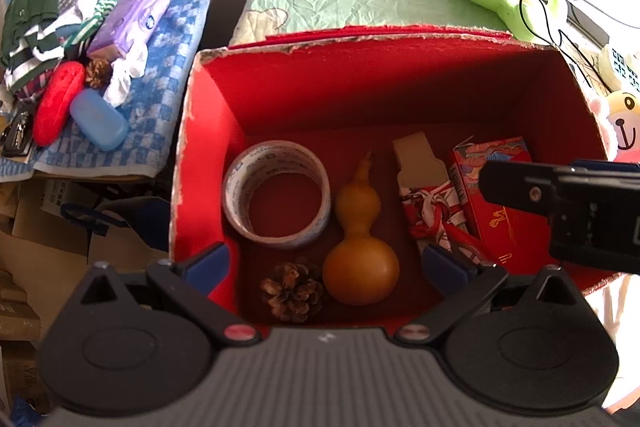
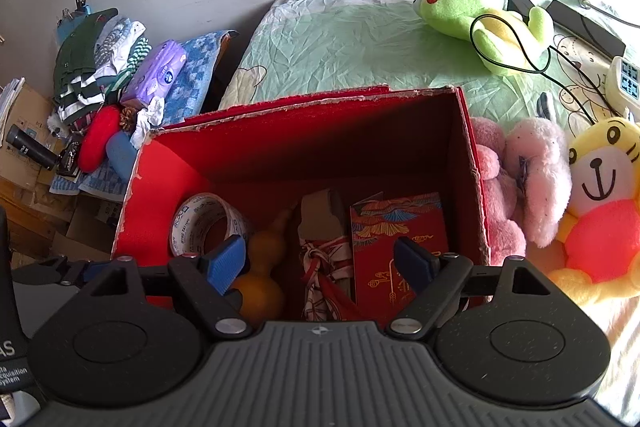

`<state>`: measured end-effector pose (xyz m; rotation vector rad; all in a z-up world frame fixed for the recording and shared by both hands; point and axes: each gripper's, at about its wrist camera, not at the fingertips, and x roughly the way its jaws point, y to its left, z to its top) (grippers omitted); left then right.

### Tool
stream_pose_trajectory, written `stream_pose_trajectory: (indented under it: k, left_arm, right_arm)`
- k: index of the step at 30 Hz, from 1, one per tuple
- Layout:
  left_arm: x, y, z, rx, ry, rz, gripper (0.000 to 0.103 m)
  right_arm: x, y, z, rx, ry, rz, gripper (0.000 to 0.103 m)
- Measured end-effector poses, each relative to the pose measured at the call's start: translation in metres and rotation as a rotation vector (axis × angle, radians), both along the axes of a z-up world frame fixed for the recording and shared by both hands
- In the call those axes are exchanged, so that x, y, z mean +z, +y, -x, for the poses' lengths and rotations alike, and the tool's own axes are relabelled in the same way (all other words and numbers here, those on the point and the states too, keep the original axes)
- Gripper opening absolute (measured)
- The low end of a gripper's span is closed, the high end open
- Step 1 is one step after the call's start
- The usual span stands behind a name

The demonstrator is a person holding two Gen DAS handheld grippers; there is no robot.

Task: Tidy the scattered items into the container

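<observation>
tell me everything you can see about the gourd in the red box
The gourd is a smooth, glossy tan-orange bottle gourd, seemingly dried: a small upper bulb, a narrow waist, a larger round lower bulb and a thin pointed stem. It lies on the floor of the red box, stem pointing toward the far wall. The tape roll lies to its left, the pine cone close by its lower bulb, and a cloth-tied bundle to its right. Neither gripper holds it.

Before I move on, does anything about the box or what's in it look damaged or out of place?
The red box's top rim is frayed, with pale cardboard showing along the back and left edges. Inside, the tape roll, gourd, pine cone and red packet lie loose but unspilled. Both grippers are open and empty.
</observation>
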<state>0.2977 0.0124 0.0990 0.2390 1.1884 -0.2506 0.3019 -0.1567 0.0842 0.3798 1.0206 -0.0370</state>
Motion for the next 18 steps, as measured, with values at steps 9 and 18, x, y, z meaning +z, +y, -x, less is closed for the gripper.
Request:
stream_pose_trajectory:
  k: [9,18]
  left_arm:
    - [-0.009,-0.001,-0.009,0.002,0.004,0.013,0.102]
    - [-0.015,-0.001,-0.016,0.007,-0.015,0.018,0.102]
  right_arm:
    - [-0.010,-0.002,-0.014,-0.008,0.014,0.013,0.084]
    - [-0.014,-0.001,-0.022,-0.018,0.009,0.030,0.084]
